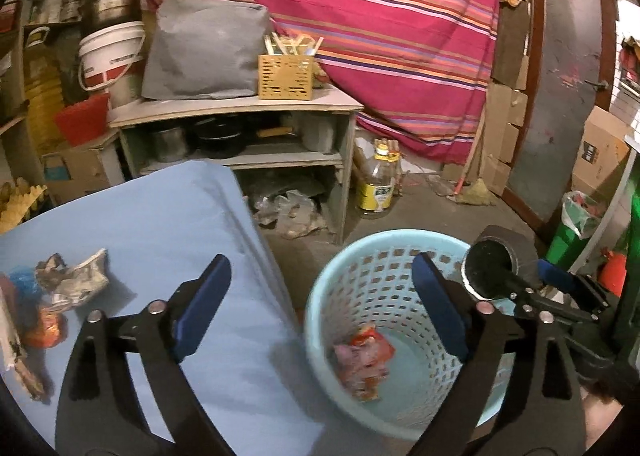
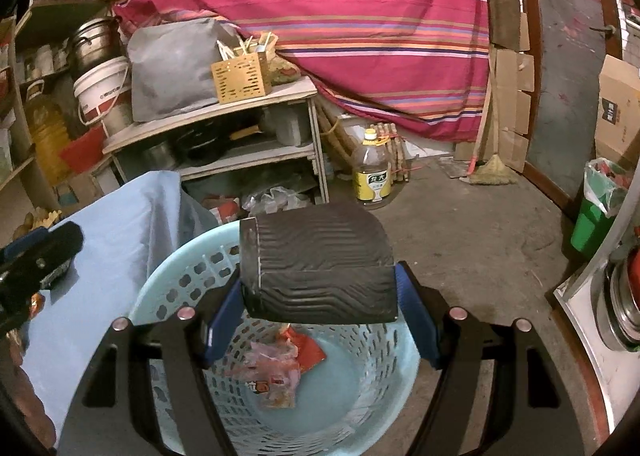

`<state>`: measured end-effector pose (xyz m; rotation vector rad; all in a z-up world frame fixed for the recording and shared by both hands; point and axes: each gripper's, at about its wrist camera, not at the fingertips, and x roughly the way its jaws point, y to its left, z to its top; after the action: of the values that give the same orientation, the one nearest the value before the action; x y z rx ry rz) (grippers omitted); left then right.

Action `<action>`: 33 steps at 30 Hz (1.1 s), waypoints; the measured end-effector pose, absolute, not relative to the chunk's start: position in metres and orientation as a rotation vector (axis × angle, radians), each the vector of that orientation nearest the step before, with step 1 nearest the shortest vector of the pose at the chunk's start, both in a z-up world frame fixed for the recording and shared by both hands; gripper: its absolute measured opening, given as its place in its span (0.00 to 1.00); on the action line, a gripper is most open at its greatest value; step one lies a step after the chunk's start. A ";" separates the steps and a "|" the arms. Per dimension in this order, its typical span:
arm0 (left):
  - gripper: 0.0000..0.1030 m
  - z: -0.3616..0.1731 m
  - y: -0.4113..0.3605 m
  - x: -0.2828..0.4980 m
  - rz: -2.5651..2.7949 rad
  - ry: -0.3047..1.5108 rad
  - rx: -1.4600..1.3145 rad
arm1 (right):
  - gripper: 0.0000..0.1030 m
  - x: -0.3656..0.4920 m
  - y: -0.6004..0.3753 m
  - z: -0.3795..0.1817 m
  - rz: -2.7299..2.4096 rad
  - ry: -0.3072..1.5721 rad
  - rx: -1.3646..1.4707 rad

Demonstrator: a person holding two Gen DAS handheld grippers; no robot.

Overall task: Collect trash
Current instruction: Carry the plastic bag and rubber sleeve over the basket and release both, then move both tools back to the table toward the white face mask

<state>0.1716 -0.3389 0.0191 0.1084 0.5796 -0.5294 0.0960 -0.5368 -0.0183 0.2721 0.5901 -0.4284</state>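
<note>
We have the left gripper (image 1: 320,308) over the gap between the blue-covered counter (image 1: 180,224) and the pale blue basket (image 1: 320,296). Its jaws stand wide apart with nothing between them. A crumpled red-and-pink wrapper (image 1: 364,360) lies on the basket floor, blurred in the left wrist view. We judge the wide jaws fit a drop just made.

The right gripper (image 2: 320,308) has its jaws clamped on a black ribbed paper cup (image 2: 320,264), held on its side directly above the basket's mouth, open end toward the left gripper. We read this placement as staging: the cup is already over the target, so letting go should land it inside.

More trash (image 1: 72,280) lies on the counter: crumpled grey paper, something blue, an orange wrapper, well apart from the left jaws.

Both grippers tilt forward and downward toward the basket, side by side, the right one slightly ahead. Whether the cup is empty we cannot tell for certain; its interior looks dark.
</note>
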 end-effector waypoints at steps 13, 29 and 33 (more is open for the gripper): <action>0.95 0.012 -0.230 0.198 -0.323 0.586 0.093 | 0.86 0.119 -0.506 -0.019 -0.457 0.630 0.266; 0.94 -0.019 -0.053 0.238 0.004 0.656 0.061 | 0.92 0.161 -0.421 -0.007 -0.421 0.593 0.207; 0.87 -0.031 -0.028 0.245 0.010 0.699 0.040 | 0.92 0.178 -0.391 -0.008 -0.387 0.599 0.181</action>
<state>0.2453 -0.0281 -0.0312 0.0399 0.6985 0.0096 0.1777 -0.3911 -0.0083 0.1807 0.5994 -0.3868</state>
